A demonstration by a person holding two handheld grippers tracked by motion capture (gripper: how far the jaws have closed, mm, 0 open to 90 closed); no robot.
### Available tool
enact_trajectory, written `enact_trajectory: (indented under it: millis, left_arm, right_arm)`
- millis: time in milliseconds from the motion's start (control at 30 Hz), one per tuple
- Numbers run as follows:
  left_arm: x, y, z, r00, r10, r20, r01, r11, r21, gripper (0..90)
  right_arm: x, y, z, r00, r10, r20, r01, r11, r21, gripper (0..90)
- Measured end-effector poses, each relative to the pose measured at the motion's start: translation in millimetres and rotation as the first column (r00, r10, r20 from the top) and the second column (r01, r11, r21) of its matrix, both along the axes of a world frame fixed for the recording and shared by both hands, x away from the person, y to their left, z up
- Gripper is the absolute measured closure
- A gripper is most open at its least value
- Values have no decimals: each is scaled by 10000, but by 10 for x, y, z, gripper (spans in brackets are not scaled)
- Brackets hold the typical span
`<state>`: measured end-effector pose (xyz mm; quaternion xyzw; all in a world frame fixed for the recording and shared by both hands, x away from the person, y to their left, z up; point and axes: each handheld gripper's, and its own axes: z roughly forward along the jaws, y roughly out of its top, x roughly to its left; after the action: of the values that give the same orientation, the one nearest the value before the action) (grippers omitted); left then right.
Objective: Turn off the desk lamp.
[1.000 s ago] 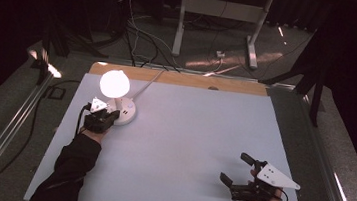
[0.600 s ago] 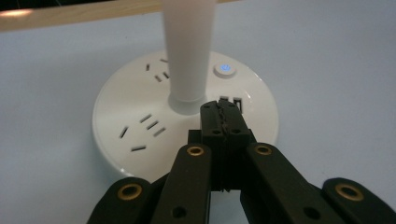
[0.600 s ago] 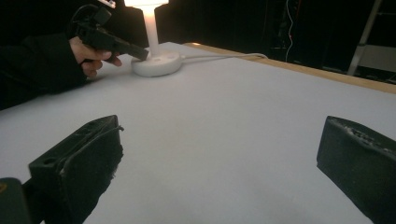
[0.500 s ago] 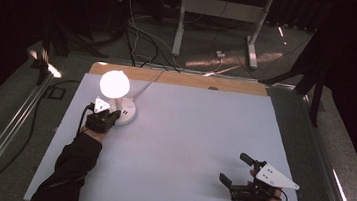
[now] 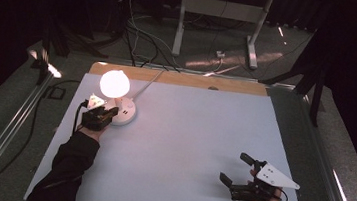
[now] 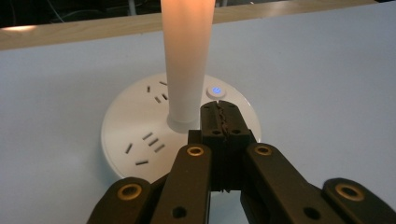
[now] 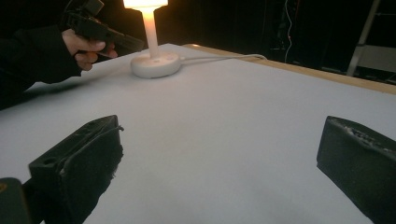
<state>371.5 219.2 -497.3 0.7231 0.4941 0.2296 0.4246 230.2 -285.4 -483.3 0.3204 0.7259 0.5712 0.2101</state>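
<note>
A white table lamp stands at the far left of the table, with its globe (image 5: 115, 84) lit and a round base (image 5: 126, 111) with socket slots. My left gripper (image 5: 108, 114) is shut with nothing between its jaws. In the left gripper view its tips (image 6: 219, 112) rest over the base (image 6: 140, 126), just short of a small blue-lit button (image 6: 214, 91) beside the lamp's stem (image 6: 187, 60). My right gripper (image 5: 234, 167) is near the front right, open and empty, its jaws wide apart (image 7: 219, 154) above bare tabletop.
The white tabletop (image 5: 192, 142) ends in a wooden strip (image 5: 184, 79) at the far edge. The lamp's white cord (image 5: 145, 84) runs back over that edge. Metal rails (image 5: 7, 133) flank the table, and a desk frame (image 5: 215, 14) and cables lie beyond.
</note>
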Motion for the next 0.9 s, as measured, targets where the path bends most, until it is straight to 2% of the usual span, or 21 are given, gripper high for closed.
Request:
enact_trajectory:
  millis: [233,667,700,733,833,867,900]
  left_arm:
    - [21,-25,-111,9998,-22,-216,24,9999,108,900]
    - [35,-31,-163,9996,-43,-281,49,9998,215,900]
    - [30,-38,-164,9997,-96,-238,105,9993,352,900]
    - [36,-20,-171,9995,206,-225,-195,9986,486,900]
    - [29,-3,-178,9997,127,-221,-118,9992,374,900]
    - [26,-17,-166,9998,61,-187,-49,9981,617,900]
    - [26,-17,-166,9998,61,-187,-49,9981,617,900]
  right_arm:
    - [1,-1,-2,10000,-8,-22,8,10000,8,0]
    - [4,2,-7,10000,-12,-18,12,10000,-34,0]
    - [3,3,-8,10000,-2,-22,2,10000,-40,0]
    - [4,5,-9,10000,0,-22,0,10000,-49,0]
    - [-2,9,-6,10000,-2,-5,2,10000,-63,0]
    - [-4,9,-5,10000,4,14,-4,10000,-62,0]
    - [-4,9,-5,10000,4,14,-4,10000,-62,0]
